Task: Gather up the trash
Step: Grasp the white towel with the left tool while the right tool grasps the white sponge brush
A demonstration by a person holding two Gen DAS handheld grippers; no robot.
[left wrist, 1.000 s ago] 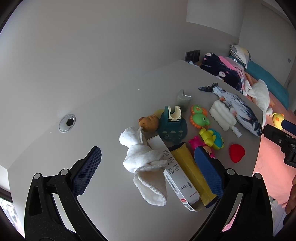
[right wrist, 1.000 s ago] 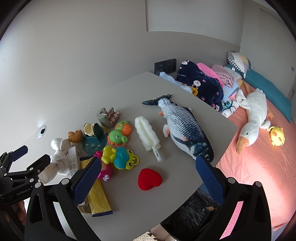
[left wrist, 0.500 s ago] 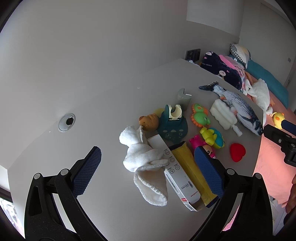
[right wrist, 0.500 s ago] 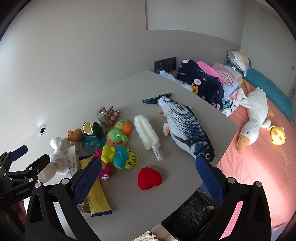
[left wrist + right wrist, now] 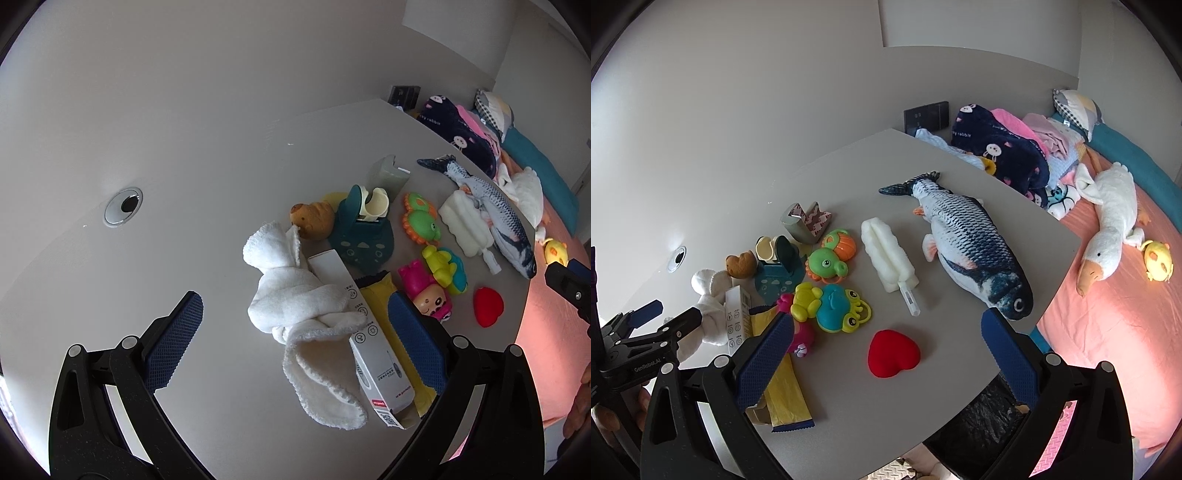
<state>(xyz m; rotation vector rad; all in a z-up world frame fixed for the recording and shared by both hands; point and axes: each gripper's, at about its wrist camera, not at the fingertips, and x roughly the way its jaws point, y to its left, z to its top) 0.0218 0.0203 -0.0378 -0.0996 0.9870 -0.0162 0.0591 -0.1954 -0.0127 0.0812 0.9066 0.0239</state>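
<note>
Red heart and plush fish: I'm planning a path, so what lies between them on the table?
Nothing: in the right wrist view, bare grey table separates the red heart from the plush fish.

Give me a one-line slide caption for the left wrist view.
Open left gripper hovering over a table cluttered with a white towel, white box, yellow wrapper and toys.

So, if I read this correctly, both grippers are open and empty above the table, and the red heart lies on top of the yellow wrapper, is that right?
Not quite. The left gripper and right gripper are indeed open and empty, but the red heart lies on the bare table, apart from the yellow wrapper. The right wrist view shows this clearly.
</note>
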